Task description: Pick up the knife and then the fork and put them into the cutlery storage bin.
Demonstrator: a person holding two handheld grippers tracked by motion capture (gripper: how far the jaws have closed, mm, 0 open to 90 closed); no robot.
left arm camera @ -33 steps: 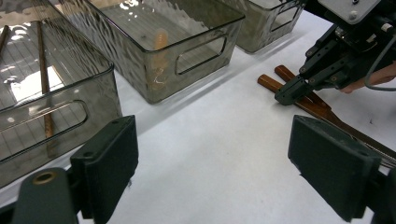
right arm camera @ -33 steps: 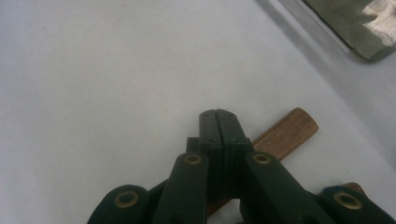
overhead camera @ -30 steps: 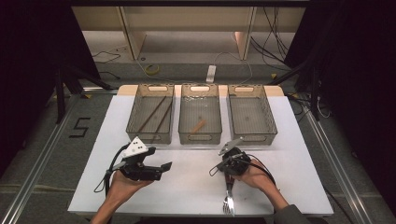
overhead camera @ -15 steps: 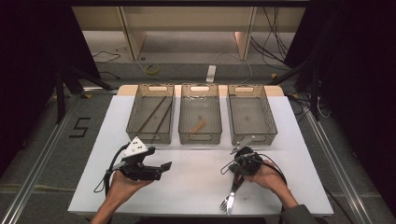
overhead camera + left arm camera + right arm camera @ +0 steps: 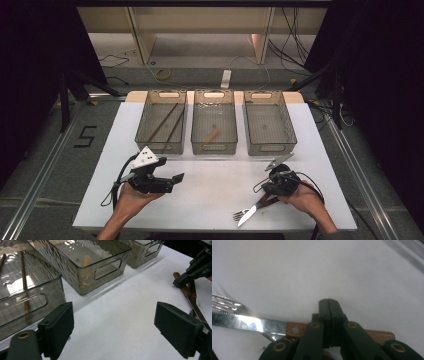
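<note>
On a white bench (image 5: 210, 200), the right gripper (image 5: 329, 305) has its fingers pressed flat together with nothing between them, their tips resting just over the wooden handles of a knife (image 5: 249, 323) and a fork (image 5: 224, 305); both blades stretch away to the left of the fingers in the right gripper view. The left gripper (image 5: 170, 181) sits well apart from the cutlery with its fingers (image 5: 58, 327) spread wide and empty, and three clear bins (image 5: 214, 125) stand beyond them
</note>
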